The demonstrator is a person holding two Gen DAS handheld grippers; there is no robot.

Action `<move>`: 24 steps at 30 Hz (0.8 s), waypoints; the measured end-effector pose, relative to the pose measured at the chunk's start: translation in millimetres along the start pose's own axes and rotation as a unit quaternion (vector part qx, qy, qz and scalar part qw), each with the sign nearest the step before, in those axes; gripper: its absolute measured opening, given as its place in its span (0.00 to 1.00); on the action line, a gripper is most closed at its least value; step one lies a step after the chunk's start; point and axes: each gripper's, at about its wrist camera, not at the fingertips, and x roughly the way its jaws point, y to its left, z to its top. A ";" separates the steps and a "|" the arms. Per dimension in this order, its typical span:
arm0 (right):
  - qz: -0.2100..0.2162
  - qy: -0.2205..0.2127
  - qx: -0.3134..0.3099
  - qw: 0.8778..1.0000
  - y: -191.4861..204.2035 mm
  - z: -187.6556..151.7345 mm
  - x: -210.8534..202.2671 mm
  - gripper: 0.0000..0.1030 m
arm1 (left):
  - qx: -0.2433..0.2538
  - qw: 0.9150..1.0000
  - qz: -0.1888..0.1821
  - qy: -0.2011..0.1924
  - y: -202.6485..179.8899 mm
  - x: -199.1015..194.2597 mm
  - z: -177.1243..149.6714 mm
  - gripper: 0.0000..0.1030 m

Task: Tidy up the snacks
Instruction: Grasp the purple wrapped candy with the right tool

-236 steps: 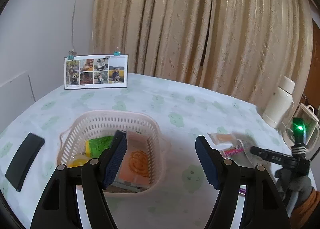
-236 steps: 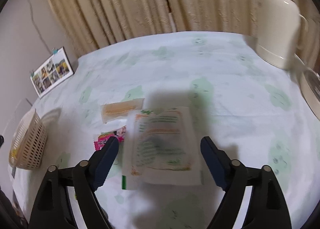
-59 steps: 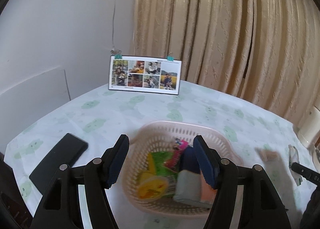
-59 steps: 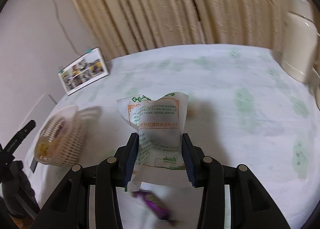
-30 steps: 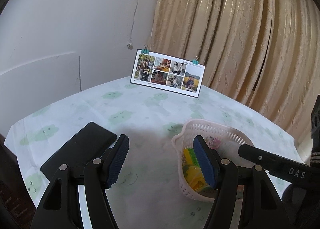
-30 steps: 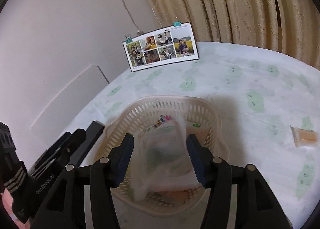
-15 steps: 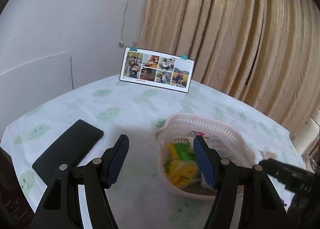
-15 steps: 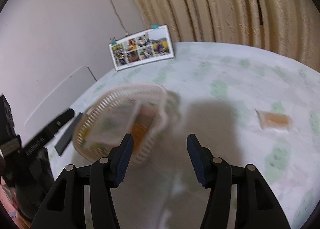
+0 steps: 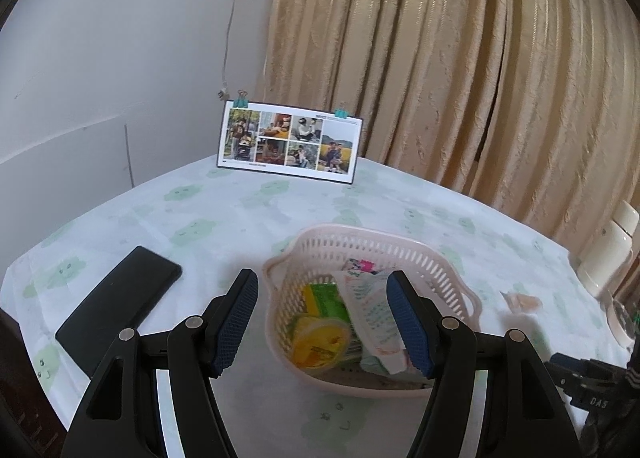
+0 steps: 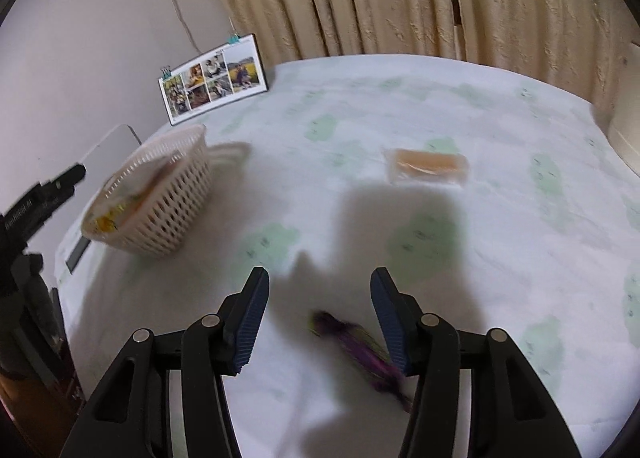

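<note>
A pale pink plastic basket (image 9: 436, 258) (image 10: 176, 186) stands on the table, holding a white snack bag with green print (image 9: 370, 308), a green packet (image 9: 326, 300), a yellow cup (image 9: 318, 342) and a pink-labelled pack (image 9: 360, 265). My left gripper (image 9: 322, 320) hovers open just in front of the basket, empty. My right gripper (image 10: 318, 316) is open and empty over the cloth, with a purple wrapped snack (image 10: 360, 352) lying below, near its right finger. Farther out lies an orange snack in clear wrap (image 10: 426, 166) (image 9: 520, 302).
A black phone (image 9: 120, 300) lies left of the basket. A clipped photo card (image 9: 290, 146) (image 10: 214, 78) stands at the table's far side before beige curtains. White jugs (image 9: 608, 246) sit at the right edge. The other gripper's black body (image 10: 36, 202) shows at left.
The white bag left my right gripper and now rests in the basket. That gripper opened and swung right, away from the basket, over the purple snack. My left gripper drew back towards the basket.
</note>
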 end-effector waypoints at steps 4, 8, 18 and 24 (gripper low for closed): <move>-0.009 0.008 -0.019 1.000 -9.9 -11.8 -6.2 0.44 | 0.008 1.000 -0.005 -0.003 -10.3 -3.8 1.2 0.66; -0.012 0.020 -0.039 0.999 -12.2 -17.7 -5.4 0.42 | 0.018 1.000 -0.012 -0.004 -22.5 -6.0 1.1 0.66; -0.038 0.044 -0.109 0.992 -3.4 -28.2 2.7 0.32 | 0.046 0.999 -0.027 -0.004 -51.5 -11.3 -0.2 0.66; -0.051 0.040 -0.108 0.992 -7.5 -27.9 0.9 0.14 | 0.065 0.997 -0.039 0.002 -72.2 -8.9 -3.2 0.66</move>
